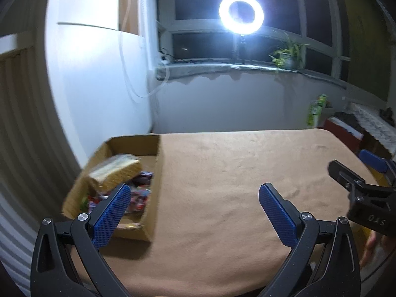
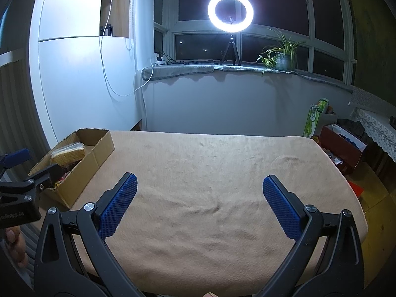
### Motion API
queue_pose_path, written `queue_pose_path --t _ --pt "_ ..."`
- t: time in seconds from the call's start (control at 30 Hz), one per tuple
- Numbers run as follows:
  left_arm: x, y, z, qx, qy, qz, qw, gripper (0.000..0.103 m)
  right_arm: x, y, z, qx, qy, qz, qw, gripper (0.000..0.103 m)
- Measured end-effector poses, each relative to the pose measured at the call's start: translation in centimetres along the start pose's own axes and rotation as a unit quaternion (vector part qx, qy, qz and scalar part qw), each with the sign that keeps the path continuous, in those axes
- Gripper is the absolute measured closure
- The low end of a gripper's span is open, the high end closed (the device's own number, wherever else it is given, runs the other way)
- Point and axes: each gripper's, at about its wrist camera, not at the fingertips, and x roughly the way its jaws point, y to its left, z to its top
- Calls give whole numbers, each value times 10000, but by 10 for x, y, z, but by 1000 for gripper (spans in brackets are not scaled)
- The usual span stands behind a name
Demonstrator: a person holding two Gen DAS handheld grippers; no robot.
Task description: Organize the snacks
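Note:
A cardboard box [image 1: 158, 163] sits at the table's left edge and also shows in the right wrist view [image 2: 99, 153]. In it lie a wrapped yellow cake [image 1: 116, 173] and several colourful snack packets [image 1: 141, 193]. My left gripper [image 1: 194, 193] is open and empty, its left finger over the box's near part. My right gripper [image 2: 199, 185] is open and empty above the tan cloth. The right gripper also shows at the right edge of the left wrist view [image 1: 366, 188].
The table is covered by a tan cloth [image 2: 210, 163]. A ring light [image 2: 230, 12] on a tripod and a potted plant [image 2: 282, 54] stand on the windowsill. Boxes and bags [image 2: 339, 143] sit on the floor at the right. A white cabinet [image 2: 74, 74] stands behind the box.

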Motion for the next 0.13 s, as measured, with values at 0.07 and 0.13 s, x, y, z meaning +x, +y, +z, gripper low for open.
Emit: queue_pose_path --t 0.07,0.13 --pt "0 1 0 12 -8 -6 10000 0 0 0 -1 2 3 2 10000 0" --pt "-2 1 0 15 -102 20 9999 0 1 -1 0 -8 1 7 10000 0"
